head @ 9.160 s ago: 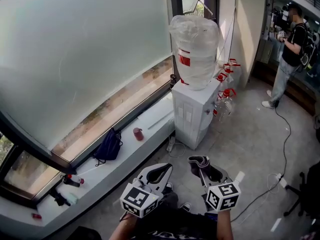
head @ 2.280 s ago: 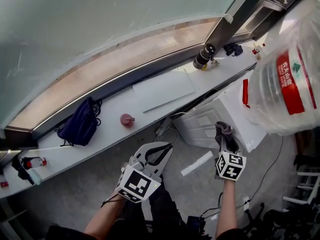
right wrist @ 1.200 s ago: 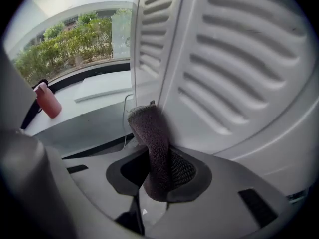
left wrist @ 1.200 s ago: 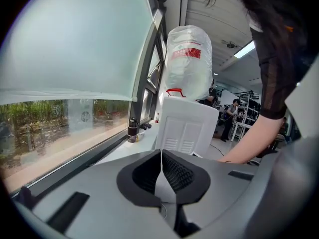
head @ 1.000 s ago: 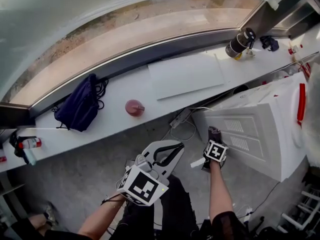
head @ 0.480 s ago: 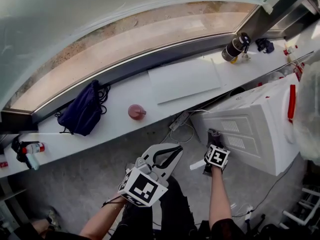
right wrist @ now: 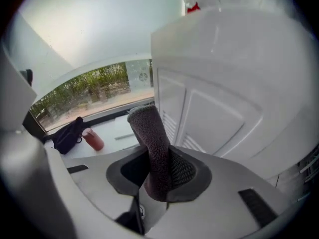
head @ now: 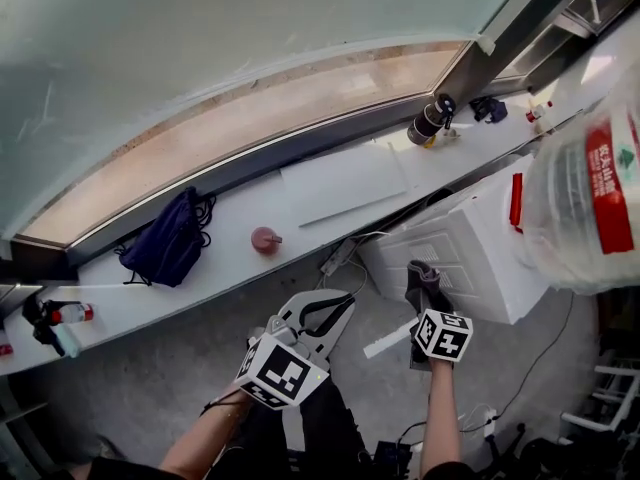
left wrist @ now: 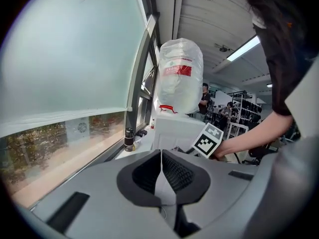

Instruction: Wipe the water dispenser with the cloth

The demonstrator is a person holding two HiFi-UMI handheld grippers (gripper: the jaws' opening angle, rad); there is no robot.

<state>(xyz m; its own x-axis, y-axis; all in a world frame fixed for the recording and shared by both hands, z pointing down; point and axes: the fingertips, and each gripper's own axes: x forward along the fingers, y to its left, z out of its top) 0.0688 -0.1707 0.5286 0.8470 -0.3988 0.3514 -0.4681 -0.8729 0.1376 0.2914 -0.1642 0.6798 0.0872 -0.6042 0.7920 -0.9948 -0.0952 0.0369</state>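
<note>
Firmly, the right gripper [head: 422, 280] clenches the dark cloth [right wrist: 152, 143], which stands up between its jaws just beside the panelled side of the white water dispenser [head: 462, 258]; whether they touch is unclear; the left gripper [left wrist: 161, 167] is closed on nothing, well apart; a large clear bottle [head: 588, 193] sits atop the dispenser, its fill unreadable.

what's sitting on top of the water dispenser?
A large water bottle in clear plastic wrap, with a red label, stands upright on the white water dispenser. How its neck seats in the dispenser's top is hidden by the bottle itself.
</note>
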